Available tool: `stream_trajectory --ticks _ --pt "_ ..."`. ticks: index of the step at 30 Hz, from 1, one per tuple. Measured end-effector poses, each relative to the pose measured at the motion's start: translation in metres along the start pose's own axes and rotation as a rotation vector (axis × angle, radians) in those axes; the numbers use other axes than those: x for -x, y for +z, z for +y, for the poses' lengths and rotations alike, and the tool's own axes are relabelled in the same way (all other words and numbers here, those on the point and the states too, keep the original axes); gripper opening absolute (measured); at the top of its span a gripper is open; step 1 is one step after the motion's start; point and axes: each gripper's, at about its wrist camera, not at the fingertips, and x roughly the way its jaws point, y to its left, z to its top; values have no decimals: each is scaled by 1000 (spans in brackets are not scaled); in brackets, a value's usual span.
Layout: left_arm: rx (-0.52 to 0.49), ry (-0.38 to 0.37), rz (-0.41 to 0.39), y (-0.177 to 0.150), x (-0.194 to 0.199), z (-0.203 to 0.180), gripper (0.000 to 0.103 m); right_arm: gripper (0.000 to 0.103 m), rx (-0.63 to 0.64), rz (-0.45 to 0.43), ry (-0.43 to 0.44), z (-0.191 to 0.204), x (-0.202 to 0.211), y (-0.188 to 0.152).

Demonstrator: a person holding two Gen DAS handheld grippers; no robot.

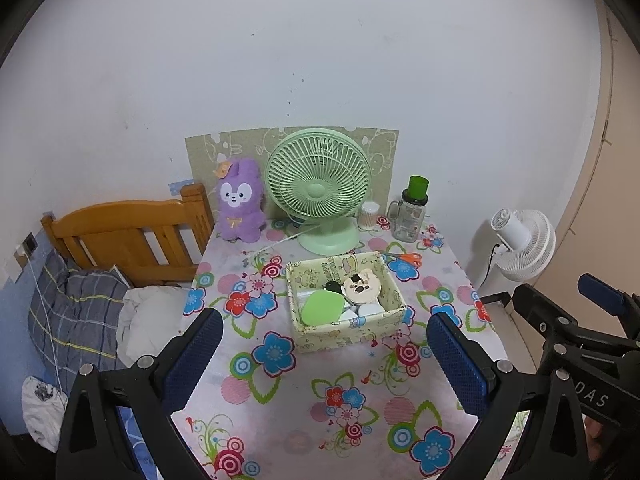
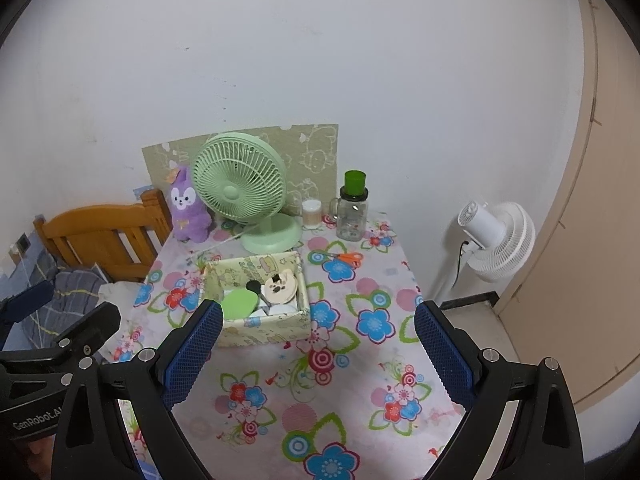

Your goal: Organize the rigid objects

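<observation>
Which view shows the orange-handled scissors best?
The right wrist view: the scissors lie in full sight on the tablecloth, right of the box. In the left wrist view they look smaller, close behind the box's far corner.

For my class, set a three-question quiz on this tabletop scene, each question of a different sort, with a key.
1. True or false: the left gripper holds the green mirror.
2. What lies right of the storage box: A scissors, B spoon, C phone?
3. Fill in: the purple plush bunny stands beside the green desk ____.

Key: 1 false; 2 A; 3 fan.
</observation>
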Motion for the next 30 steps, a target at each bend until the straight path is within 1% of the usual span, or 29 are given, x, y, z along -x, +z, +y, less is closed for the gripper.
stream_trajectory --ticks 3,11,23,30 --pt "-2 5 0 0 0 2 103 98 5 -15 -4 3 0 1" --pt "-7 -3 -5 -1 1 2 103 98 -8 -6 -5 4 -2 0" --pt "13 -17 -3 -5 3 5 103 98 -18 -9 -15 5 0 -6" --pt "3 -8 -5 -6 4 5 103 98 -18 -9 -14 5 2 -8"
